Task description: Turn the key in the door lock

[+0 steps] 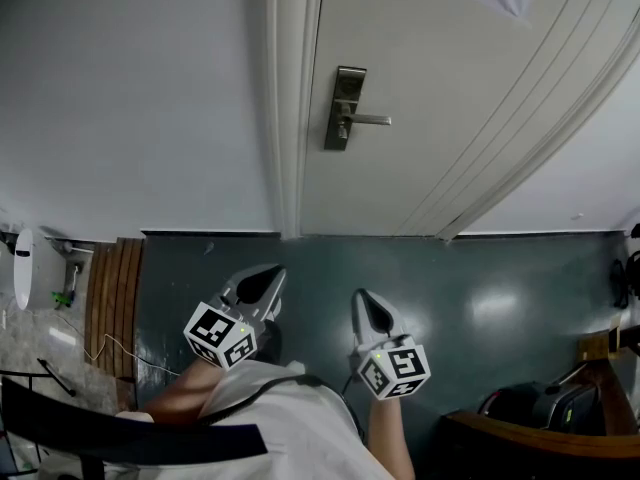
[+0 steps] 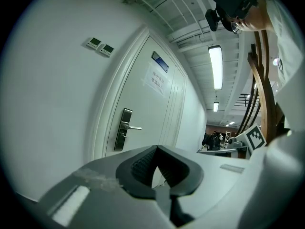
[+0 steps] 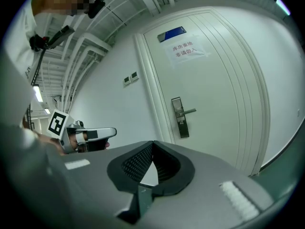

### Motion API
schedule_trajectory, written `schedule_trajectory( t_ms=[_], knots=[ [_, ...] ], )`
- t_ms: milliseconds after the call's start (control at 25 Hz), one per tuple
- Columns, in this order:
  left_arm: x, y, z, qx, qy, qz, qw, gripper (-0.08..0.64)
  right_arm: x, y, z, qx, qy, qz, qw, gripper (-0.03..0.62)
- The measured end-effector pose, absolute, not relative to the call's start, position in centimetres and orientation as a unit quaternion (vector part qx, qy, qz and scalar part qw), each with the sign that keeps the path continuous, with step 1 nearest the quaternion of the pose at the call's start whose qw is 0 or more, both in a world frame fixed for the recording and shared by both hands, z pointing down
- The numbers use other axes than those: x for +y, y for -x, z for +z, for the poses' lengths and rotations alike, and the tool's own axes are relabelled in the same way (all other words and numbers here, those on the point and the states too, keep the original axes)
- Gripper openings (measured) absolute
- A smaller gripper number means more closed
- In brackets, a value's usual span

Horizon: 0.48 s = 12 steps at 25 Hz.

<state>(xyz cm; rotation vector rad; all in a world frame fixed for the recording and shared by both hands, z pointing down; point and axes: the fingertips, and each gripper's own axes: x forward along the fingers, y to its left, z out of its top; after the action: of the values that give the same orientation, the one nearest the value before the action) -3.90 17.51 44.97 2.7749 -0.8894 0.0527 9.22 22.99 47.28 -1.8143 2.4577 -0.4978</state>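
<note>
While our left gripper and right gripper are closed and empty, well short of the door lock at twelve o'clock, we judge the task unstarted.

Left hand-held gripper, right hand-held gripper: jaws together, empty.

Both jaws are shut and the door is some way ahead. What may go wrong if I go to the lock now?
1. I can make out no key at the lock plate, so there may be nothing to turn.
2. The lever handle juts out from that plate, and a gripper coming in could knock it.
3. The left gripper and right gripper are shut and empty, so one must open before it can grip.
</note>
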Motion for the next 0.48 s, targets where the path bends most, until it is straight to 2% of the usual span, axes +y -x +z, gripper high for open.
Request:
schedule_trajectory(
  t_ms=[480],
  knots=[
    [7.0, 2.3, 44.8, -0.268, -0.955, 0.016, 0.123, 0.003, 13.6, -9.9, 46.6, 0.777, 0.608, -0.165, 0.005, 0.008]
  ],
)
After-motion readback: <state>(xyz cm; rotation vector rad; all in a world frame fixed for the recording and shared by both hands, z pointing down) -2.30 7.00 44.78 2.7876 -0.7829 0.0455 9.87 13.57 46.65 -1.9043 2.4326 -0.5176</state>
